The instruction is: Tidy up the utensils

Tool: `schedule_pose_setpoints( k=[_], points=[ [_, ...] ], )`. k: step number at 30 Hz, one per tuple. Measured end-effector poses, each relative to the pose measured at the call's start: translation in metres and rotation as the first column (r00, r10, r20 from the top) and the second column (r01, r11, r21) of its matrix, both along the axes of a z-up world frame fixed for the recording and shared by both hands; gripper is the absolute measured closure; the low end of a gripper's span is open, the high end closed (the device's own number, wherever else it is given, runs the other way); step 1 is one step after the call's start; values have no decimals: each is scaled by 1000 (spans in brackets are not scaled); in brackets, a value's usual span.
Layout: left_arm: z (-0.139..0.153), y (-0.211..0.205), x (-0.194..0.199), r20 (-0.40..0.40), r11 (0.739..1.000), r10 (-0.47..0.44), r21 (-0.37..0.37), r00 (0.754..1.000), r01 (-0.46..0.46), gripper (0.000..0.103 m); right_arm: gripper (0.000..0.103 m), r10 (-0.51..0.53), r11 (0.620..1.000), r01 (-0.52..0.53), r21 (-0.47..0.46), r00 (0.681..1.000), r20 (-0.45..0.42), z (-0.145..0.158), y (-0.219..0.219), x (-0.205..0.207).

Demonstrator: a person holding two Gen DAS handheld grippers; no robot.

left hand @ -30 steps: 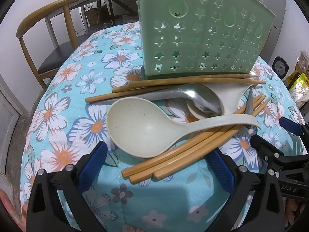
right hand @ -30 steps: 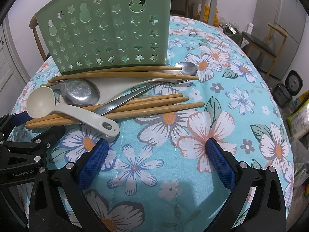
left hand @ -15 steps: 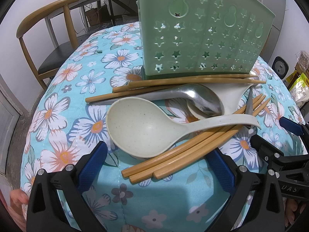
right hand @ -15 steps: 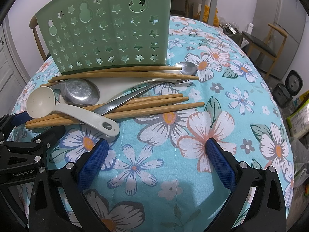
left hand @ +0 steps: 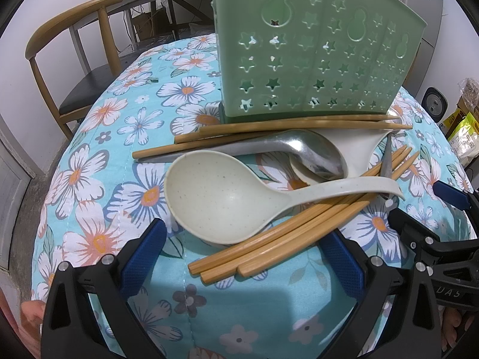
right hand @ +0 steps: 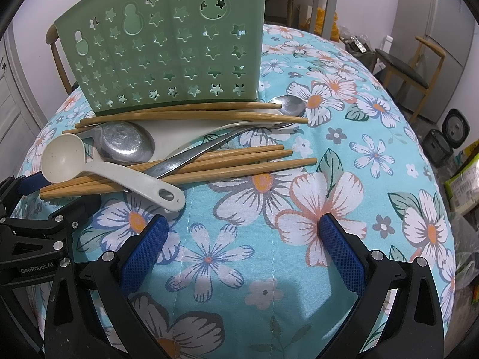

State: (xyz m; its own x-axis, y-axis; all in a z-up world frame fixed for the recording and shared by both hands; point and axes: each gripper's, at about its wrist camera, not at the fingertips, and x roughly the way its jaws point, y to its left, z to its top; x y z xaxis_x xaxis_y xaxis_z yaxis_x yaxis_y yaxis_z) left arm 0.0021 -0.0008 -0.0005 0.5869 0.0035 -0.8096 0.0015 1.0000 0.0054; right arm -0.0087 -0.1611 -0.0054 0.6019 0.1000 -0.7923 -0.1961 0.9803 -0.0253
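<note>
A green holder with star cut-outs (left hand: 311, 56) (right hand: 167, 51) stands upright on the floral tablecloth. In front of it lies a heap of utensils: a cream ladle-shaped spoon (left hand: 227, 197) (right hand: 98, 164), a metal spoon (left hand: 302, 149) (right hand: 125, 146), a second metal spoon (right hand: 287, 106), a white spoon (left hand: 359, 146), and several bamboo chopsticks (left hand: 287, 233) (right hand: 239, 164). My left gripper (left hand: 239, 254) is open just short of the cream spoon's bowl and the chopstick ends. My right gripper (right hand: 239, 245) is open over bare cloth, right of the cream spoon's handle.
Flowered turquoise cloth (right hand: 329, 203) covers the round table. Wooden chairs stand behind (left hand: 74, 59) (right hand: 419, 65). Packaged goods (left hand: 461, 131) and a small round appliance (right hand: 455, 125) sit on the floor. The right gripper's body (left hand: 434, 239) shows in the left view.
</note>
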Motion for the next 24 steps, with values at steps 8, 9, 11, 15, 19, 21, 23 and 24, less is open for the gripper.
schedule_pose_setpoints(
  k=[8, 9, 11, 15, 19, 21, 23, 24],
  points=[
    [0, 0, 0, 0, 1000, 0, 0, 1000, 0, 4, 6, 0, 1000, 0, -1, 1000, 0, 0, 0, 0],
    [0, 0, 0, 0, 1000, 0, 0, 1000, 0, 4, 6, 0, 1000, 0, 0, 1000, 0, 0, 0, -1],
    [0, -1, 0, 0, 1000, 0, -1, 1000, 0, 4, 6, 0, 1000, 0, -1, 1000, 1, 0, 0, 0],
    [0, -1, 0, 0, 1000, 0, 0, 1000, 0, 4, 6, 0, 1000, 0, -1, 1000, 1, 0, 0, 0],
    [0, -1, 0, 0, 1000, 0, 1, 1000, 0, 4, 6, 0, 1000, 0, 1, 1000, 0, 0, 0, 0],
    [0, -1, 0, 0, 1000, 0, 1, 1000, 0, 4, 6, 0, 1000, 0, -1, 1000, 1, 0, 0, 0],
    [0, -1, 0, 0, 1000, 0, -1, 1000, 0, 4, 6, 0, 1000, 0, -2, 1000, 1, 0, 0, 0],
    [0, -2, 0, 0, 1000, 0, 0, 1000, 0, 4, 6, 0, 1000, 0, -2, 1000, 1, 0, 0, -1]
  ],
)
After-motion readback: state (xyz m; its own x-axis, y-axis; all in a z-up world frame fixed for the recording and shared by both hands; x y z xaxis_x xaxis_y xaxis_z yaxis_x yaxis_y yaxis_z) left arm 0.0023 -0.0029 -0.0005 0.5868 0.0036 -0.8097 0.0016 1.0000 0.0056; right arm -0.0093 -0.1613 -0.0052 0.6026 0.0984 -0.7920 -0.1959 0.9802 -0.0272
